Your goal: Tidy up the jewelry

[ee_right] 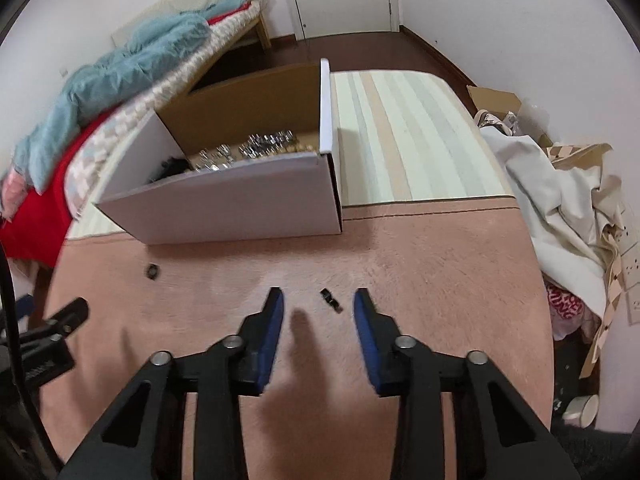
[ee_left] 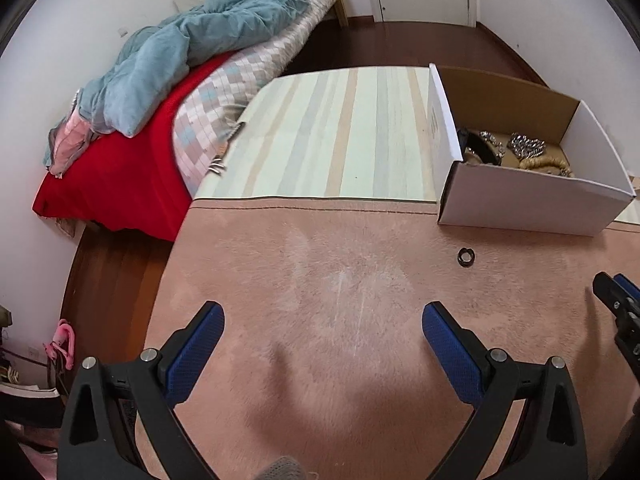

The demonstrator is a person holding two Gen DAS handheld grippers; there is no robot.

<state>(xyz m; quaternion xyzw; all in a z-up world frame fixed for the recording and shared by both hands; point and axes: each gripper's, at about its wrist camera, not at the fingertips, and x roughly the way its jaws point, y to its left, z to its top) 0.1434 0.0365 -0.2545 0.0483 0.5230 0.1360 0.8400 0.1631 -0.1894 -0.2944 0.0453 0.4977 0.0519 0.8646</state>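
Note:
A white cardboard box [ee_left: 520,204] [ee_right: 240,208] stands on the pink cloth with silver and gold jewelry [ee_left: 526,148] [ee_right: 264,144] inside. A small dark ring [ee_left: 465,257] [ee_right: 152,271] lies on the cloth in front of the box. Another small dark piece [ee_right: 331,300] lies just ahead of my right gripper [ee_right: 318,300], between its fingertips' lines but not touched; those jaws stand apart. My left gripper [ee_left: 322,314] hovers wide open over bare pink cloth with nothing between its fingers. The right gripper's tips [ee_left: 612,292] show at the right edge of the left wrist view.
The pink cloth [ee_left: 320,280] meets a striped cover [ee_left: 340,132] behind it. A bed with a blue quilt [ee_left: 192,52] and red sheet lies at the left. Crumpled cream fabric and cardboard [ee_right: 560,200] pile up at the right. Dark wood floor lies beyond.

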